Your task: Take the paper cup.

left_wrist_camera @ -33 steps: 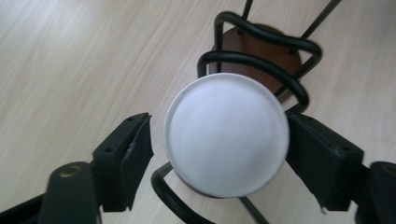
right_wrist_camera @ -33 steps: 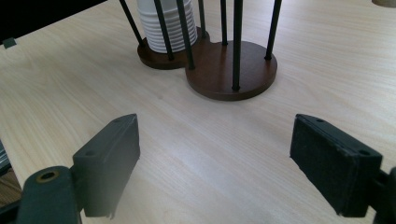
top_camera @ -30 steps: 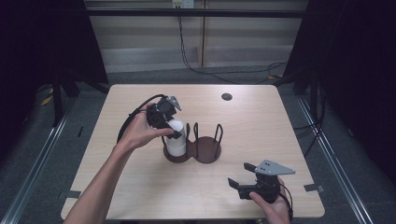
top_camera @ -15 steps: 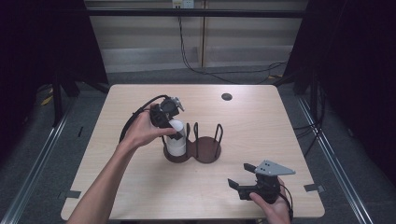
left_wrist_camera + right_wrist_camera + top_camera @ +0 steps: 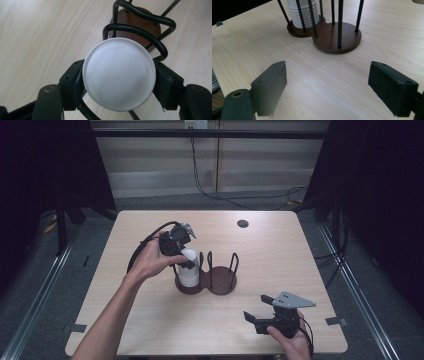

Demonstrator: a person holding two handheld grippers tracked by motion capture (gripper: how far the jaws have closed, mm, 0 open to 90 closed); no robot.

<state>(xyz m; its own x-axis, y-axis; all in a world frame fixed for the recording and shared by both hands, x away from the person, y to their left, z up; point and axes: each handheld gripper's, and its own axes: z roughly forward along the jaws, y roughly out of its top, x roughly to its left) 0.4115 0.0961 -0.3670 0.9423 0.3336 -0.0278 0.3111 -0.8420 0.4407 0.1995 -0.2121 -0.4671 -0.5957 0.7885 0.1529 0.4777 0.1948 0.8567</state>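
Note:
A stack of white paper cups [image 5: 189,274] stands upside down in the left ring of a dark wooden two-ring holder [image 5: 222,282] with black wire posts. My left gripper [image 5: 187,258] comes down on the stack from above. Its jaws have just been closing. In the left gripper view the top cup [image 5: 119,72] sits between the pads [image 5: 75,85], which press on its sides. My right gripper [image 5: 256,309] rests open near the table's front right, aimed at the holder [image 5: 337,32] and the stack [image 5: 302,12], with nothing between its jaws.
The holder's right ring [image 5: 147,22] holds no cups. A small dark round disc [image 5: 243,223] lies near the table's far edge. The left gripper's cable [image 5: 145,245] loops over the table to the left. Dark floor and metal rails flank the table.
The left gripper's jaws have drawn in around the top cup of the stack. Both hands stay where they were.

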